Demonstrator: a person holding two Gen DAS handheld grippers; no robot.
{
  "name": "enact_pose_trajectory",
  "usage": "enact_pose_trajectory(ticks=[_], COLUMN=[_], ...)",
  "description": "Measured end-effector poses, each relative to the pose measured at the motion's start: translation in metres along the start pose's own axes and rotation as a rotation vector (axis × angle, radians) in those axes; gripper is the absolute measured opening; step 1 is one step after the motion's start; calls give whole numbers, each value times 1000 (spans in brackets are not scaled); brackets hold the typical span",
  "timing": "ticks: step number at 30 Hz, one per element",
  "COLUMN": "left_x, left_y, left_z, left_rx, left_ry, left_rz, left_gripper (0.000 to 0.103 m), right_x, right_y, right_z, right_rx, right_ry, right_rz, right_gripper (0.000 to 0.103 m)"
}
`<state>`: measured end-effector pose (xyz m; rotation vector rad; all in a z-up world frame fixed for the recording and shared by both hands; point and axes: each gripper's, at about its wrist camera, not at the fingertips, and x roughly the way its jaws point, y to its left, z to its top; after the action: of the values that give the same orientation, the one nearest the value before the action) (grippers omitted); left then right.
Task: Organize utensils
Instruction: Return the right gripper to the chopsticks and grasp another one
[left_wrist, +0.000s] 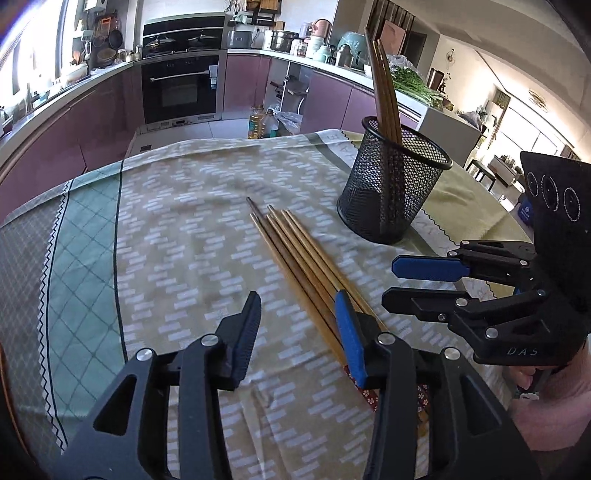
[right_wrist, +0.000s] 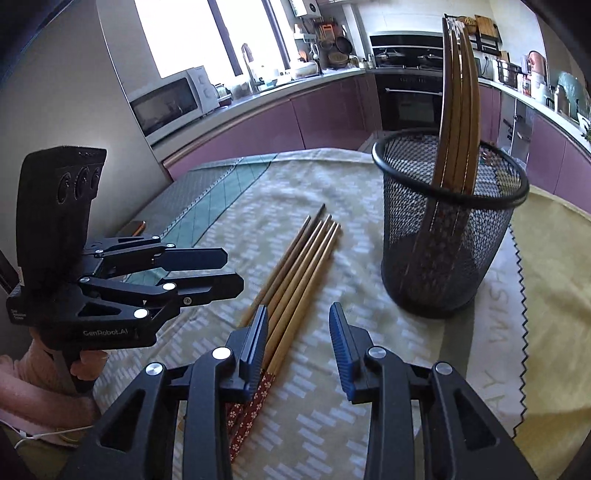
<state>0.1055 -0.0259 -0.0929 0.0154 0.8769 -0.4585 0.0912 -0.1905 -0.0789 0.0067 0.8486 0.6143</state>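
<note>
Several wooden chopsticks (left_wrist: 295, 251) (right_wrist: 303, 258) lie side by side on the patterned tablecloth (left_wrist: 177, 229), their red flowered handle ends toward me. A black mesh cup (left_wrist: 391, 184) (right_wrist: 443, 251) stands upright beyond them, holding more chopsticks (left_wrist: 384, 92) (right_wrist: 458, 110). My left gripper (left_wrist: 298, 306) (right_wrist: 234, 273) hovers open just above the lying chopsticks, and its right finger covers their handle ends. My right gripper (right_wrist: 299, 314) (left_wrist: 391, 282) is open too, close on the other side, with its left finger over the same bundle. Nothing is clamped in either one.
The cloth hangs over the table's far edge, with kitchen cabinets and an oven beyond. Oil bottles (left_wrist: 260, 123) stand on the floor past that edge. A yellow cloth (right_wrist: 554, 277) covers the table to the right of the cup. A dark flat object (right_wrist: 135, 227) lies at the left edge.
</note>
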Motion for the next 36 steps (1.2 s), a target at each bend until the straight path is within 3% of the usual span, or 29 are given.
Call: enact_pose_trajectory(ticks=[22, 28, 36], left_x=[22, 24, 25], left_y=[-4, -1, 3], left_z=[-3, -2, -2], left_rx=[15, 31, 39], left_ry=[54, 62, 78], left_rz=[34, 48, 49], left_gripper=[41, 33, 32], right_x=[21, 24, 25], right_y=[3, 5, 3], right_z=[-3, 0, 3], right_rx=[4, -12, -13], right_ry=[41, 45, 58], right_rz=[-59, -82, -108], right_gripper=[31, 31, 24])
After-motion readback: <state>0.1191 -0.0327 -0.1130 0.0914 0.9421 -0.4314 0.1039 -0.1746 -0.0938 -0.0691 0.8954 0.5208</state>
